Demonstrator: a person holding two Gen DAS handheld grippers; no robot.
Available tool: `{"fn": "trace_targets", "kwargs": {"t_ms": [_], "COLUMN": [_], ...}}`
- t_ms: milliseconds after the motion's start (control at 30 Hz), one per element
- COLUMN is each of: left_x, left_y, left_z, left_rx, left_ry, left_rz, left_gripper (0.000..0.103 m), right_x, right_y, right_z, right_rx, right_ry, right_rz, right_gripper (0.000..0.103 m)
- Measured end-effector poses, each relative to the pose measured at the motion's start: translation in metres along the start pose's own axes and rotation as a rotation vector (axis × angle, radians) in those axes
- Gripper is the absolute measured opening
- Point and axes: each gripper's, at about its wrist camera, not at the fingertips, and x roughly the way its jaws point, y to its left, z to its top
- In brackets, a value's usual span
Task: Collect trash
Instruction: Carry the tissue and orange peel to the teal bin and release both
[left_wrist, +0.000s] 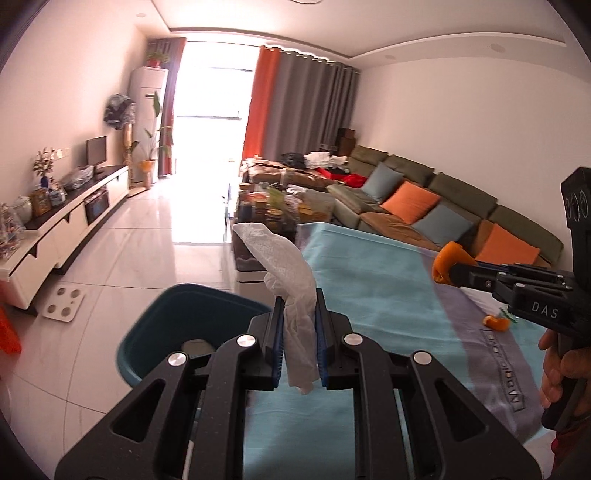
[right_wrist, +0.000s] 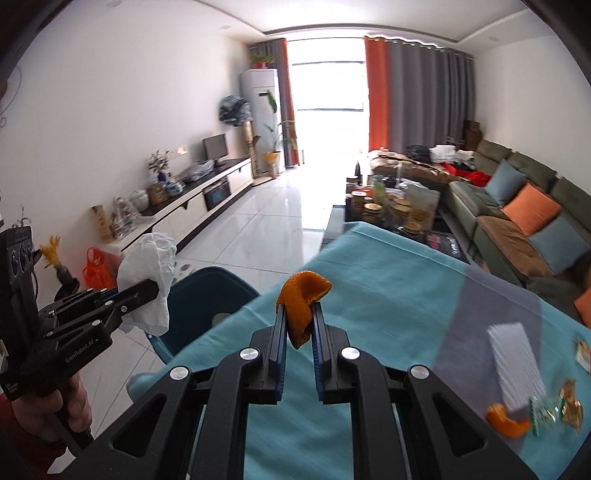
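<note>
Gripping white tissue (left_wrist: 291, 280) left, orange peel (right_wrist: 303, 302) right, above table (left_wrist: 369, 295)

My left gripper (left_wrist: 299, 325) points forward and slightly downward, its blue pads clamped on a white tissue (left_wrist: 291, 273) that rises above the fingertips. My right gripper (right_wrist: 299, 325) tilts downward likewise, jaws closed on a piece of orange peel (right_wrist: 301, 295). My left hand (right_wrist: 51, 410) and right hand (left_wrist: 557, 369) each wrap a black handle.
</note>
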Motion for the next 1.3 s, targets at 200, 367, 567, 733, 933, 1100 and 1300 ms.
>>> {"fn": "trace_targets", "kwargs": {"t_ms": [200,367,567,733,933,1100,1300], "left_x": [-0.006,-0.007,-0.003,0.007,0.026,0.042,0.068], "left_y": [0.033,0.053,0.065,0.066,0.068,0.072,0.079], "left_z": [0.000,-0.001,-0.004,-0.007,-0.013,-0.015,-0.022], "left_rx": [-0.020,-0.033,-0.033,-0.039,-0.040,-0.044,-0.057], "left_ry": [0.004,0.019,0.039,0.061,0.092,0.114,0.163], "left_rz": [0.058,0.100,0.121,0.136,0.143,0.146,0.144], "left_gripper": [0.015,0.015,0.015,0.015,0.015,0.015,0.015], "right_x": [0.022,0.038,0.059,0.076,0.105,0.125,0.146], "right_y": [0.027,0.044,0.062,0.074,0.089,0.095,0.104], "right_z": [0.019,0.028,0.035,0.037,0.042,0.044,0.043], "right_rx": [-0.061,-0.099,-0.139,-0.169,-0.194,-0.200,-0.203], "right_ry": [0.010,0.028,0.055,0.083,0.136,0.176,0.225], "right_rz": [0.046,0.070,0.088,0.101,0.121,0.138,0.154], "right_gripper": [0.011,0.011,0.011,0.011,0.011,0.011,0.011]}}
